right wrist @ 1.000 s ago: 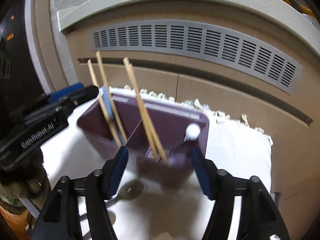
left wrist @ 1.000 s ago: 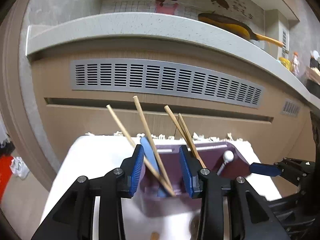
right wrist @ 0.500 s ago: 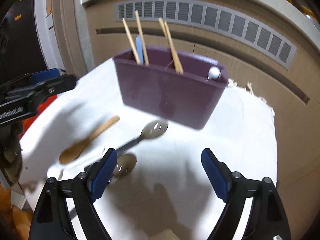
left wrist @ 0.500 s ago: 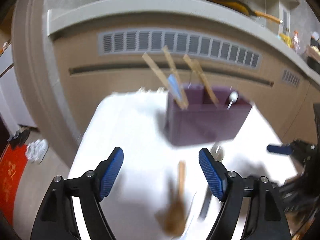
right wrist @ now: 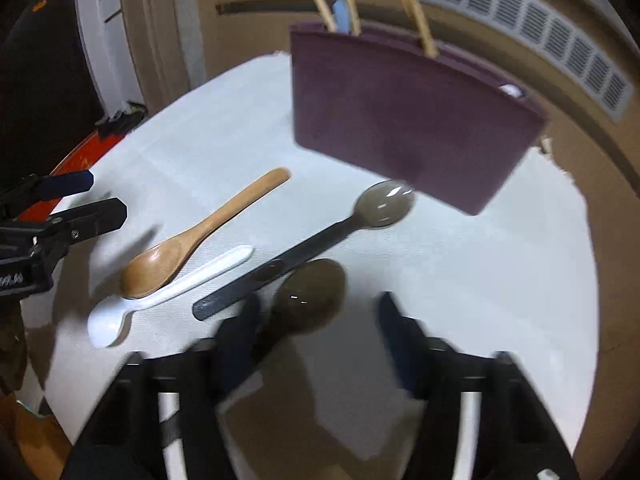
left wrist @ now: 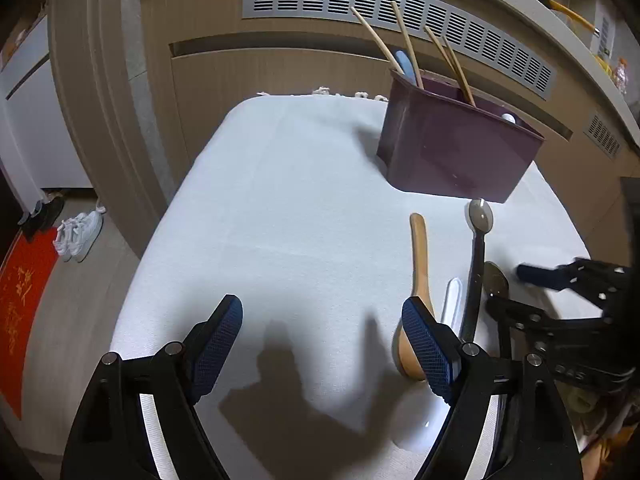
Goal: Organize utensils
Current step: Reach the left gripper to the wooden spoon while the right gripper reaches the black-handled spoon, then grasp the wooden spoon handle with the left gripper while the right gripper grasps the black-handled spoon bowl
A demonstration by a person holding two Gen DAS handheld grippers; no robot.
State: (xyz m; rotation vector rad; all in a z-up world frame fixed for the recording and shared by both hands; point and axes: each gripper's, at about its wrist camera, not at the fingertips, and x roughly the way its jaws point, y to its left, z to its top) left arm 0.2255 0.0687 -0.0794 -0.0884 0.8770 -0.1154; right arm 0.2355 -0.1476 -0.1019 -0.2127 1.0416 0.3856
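Note:
A purple utensil holder (left wrist: 452,152) stands at the far side of the white cloth, also in the right wrist view (right wrist: 404,120). It holds several chopsticks (left wrist: 404,40), a blue utensil (left wrist: 402,62) and a white-tipped one (left wrist: 508,118). On the cloth lie a wooden spoon (right wrist: 200,236), a white spoon (right wrist: 168,294), a black-handled spoon (right wrist: 320,236) and a second dark spoon (right wrist: 308,296). My left gripper (left wrist: 322,344) is open and empty over the near cloth. My right gripper (right wrist: 320,332) is open, blurred, its jaws either side of the second dark spoon's bowl.
A wood cabinet with a grey vent grille (left wrist: 392,8) stands behind the table. White shoes (left wrist: 80,234) and a red mat (left wrist: 20,300) lie on the floor at left. The table's front edge is near both grippers.
Both grippers have pulled back from the holder toward the near side of the table. The loose spoons came into view. The right gripper dropped low over the dark spoon.

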